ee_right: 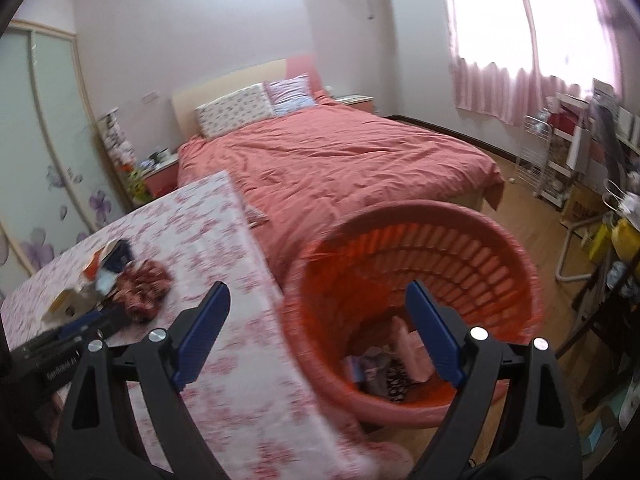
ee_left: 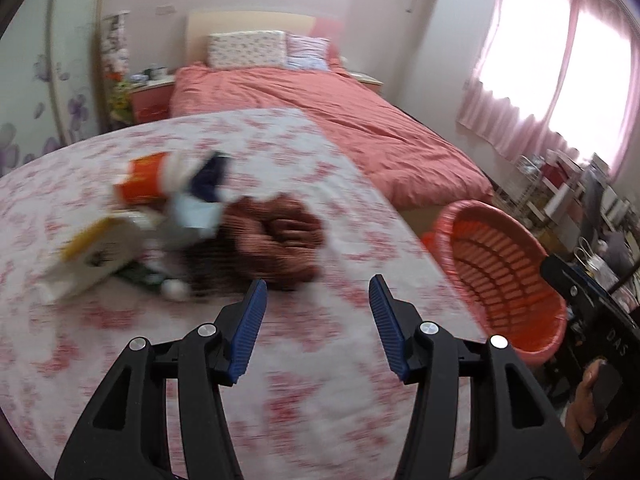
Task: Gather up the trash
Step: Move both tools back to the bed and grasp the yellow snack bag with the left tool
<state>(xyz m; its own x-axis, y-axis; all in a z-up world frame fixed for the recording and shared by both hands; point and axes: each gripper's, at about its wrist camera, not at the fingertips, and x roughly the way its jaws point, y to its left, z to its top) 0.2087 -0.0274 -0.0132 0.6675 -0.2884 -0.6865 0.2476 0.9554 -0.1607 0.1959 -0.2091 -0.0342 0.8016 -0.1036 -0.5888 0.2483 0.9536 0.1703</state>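
A pile of trash lies on the floral-clothed table [ee_left: 120,340]: an orange carton [ee_left: 146,178], a white box [ee_left: 92,256], crumpled white paper [ee_left: 192,212], a dark blue piece [ee_left: 212,176] and a brown crumpled wrapper [ee_left: 276,236]. My left gripper [ee_left: 318,296] is open and empty, just short of the brown wrapper. The pile also shows in the right wrist view [ee_right: 120,280]. My right gripper [ee_right: 318,300] is open and empty above the orange trash basket [ee_right: 500,264], which holds several pieces of trash [ee_right: 384,368].
The basket [ee_left: 504,268] stands on the floor beside the table's right edge. A bed with a pink cover [ee_right: 340,160] is behind. Shelves and clutter [ee_right: 580,152] line the right wall under the curtained window. A wardrobe [ee_right: 36,152] is at left.
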